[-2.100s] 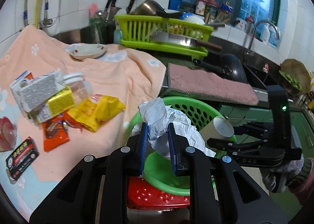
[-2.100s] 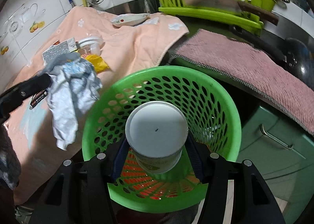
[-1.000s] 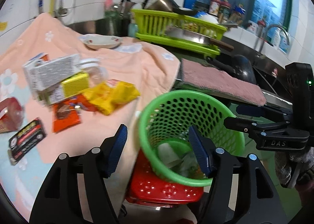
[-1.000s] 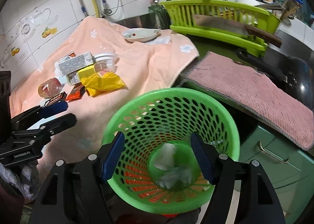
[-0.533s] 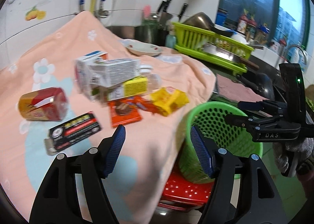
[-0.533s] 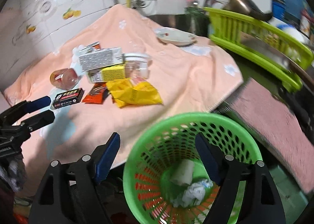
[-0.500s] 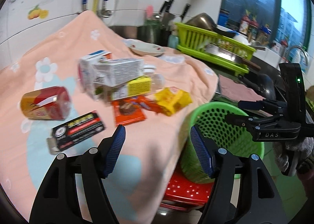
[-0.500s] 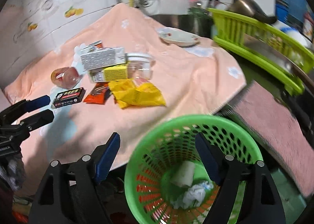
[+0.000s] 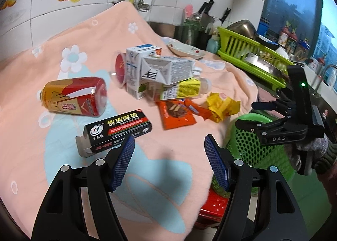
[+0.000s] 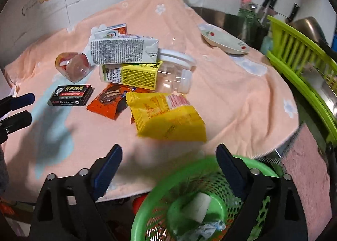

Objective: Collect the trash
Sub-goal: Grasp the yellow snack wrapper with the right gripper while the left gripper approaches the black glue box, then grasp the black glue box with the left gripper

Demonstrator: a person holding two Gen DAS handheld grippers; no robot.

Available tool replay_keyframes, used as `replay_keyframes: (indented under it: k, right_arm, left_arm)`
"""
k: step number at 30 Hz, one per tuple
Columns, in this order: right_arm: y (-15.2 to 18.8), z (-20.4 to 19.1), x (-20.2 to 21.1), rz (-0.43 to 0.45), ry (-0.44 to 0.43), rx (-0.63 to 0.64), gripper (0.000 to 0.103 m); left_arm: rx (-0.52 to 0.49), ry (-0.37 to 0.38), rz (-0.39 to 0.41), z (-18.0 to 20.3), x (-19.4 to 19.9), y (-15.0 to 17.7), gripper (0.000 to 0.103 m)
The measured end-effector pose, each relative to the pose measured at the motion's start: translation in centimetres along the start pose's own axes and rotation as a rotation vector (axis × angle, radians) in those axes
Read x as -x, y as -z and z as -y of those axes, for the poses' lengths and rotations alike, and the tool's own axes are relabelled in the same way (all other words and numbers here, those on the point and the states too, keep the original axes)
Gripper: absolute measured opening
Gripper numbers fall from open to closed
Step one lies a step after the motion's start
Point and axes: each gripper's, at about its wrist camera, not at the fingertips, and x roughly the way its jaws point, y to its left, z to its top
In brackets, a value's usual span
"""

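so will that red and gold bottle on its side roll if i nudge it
Probably: the red and gold bottle lies on its round side, so a nudge may roll it, though the soft towel should slow it. It looks like light plastic; contents can't be judged.

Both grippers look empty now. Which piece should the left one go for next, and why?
Probably ease the open left gripper forward onto the black rectangular cardboard box: it lies flat on the peach towel, nearest its fingertips, clear of the pile.
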Motion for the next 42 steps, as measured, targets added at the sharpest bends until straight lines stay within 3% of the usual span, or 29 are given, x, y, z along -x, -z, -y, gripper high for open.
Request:
replay_keyframes:
  k: [15,22,24,29,34,42]
  right_arm:
    - [-2.9,0.1,-5.8,-0.043,0.017,0.034,0.092]
    - [-2.8,-0.1,-6.5,-0.059,0.012,0.036,0.075]
    - [-2.7,-0.1,-6.3,-0.057,0.008,0.031,0.071]
    - [-2.7,0.1,-5.5,-0.049,-0.002,0.02,0.057]
    - [-2.5,0.2,-5.0,-0.04,-0.019,0.001,0.052]
    - [-2.6,0.0,-4.8,-0.03,-0.038,-0.011,0.05]
  left_arm:
    - [-0.037,-0.039,-0.033,-2.5,-1.3,-1.0,0.071]
    - [-0.118,-0.011,-0.102,-3.9,-3.3,-1.8,0.072]
    - [-0.135,0.029,-0.128,-4.1,-4.0,-2.1,0.072]
    - [-0.248,0.054,-0.178,-3.7,-6.1,-2.8,0.072]
    - [-0.32,0.064,-0.201,-3.5,-7.5,-3.6,0.072]
    - [-0.341,0.076,-0.254,-4.9,-9.4,-3.6,0.072]
